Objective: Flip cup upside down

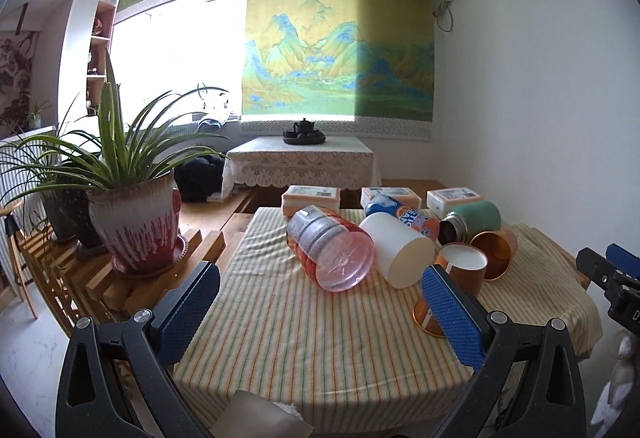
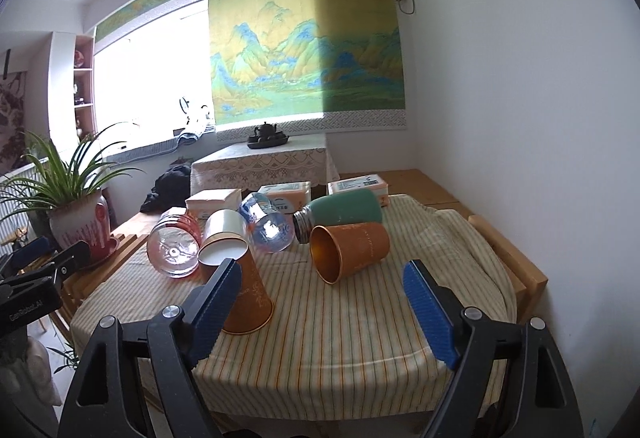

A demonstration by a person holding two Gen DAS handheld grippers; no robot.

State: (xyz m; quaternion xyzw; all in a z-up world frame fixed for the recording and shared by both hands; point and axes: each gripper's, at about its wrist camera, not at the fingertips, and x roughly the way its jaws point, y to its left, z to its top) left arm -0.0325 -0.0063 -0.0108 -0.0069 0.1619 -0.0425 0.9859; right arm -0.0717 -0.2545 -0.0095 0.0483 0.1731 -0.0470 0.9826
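An orange paper cup (image 2: 250,298) stands upside down on the striped tablecloth (image 2: 340,338), white base up, just behind my right gripper's left finger. It also shows in the left wrist view (image 1: 460,270), partly hidden by my left gripper's right finger. A second orange cup (image 2: 350,248) lies on its side, mouth toward me; it shows in the left wrist view (image 1: 494,252) too. My left gripper (image 1: 320,314) is open and empty above the table's near edge. My right gripper (image 2: 320,302) is open and empty, short of the lying cup.
A clear pink bottle (image 1: 332,252), a white cup (image 1: 398,252), a blue-labelled bottle (image 2: 268,224) and a green flask (image 2: 340,211) lie on their sides. Tissue packs (image 1: 312,197) line the far edge. Potted plants (image 1: 132,226) stand on a wooden rack at left.
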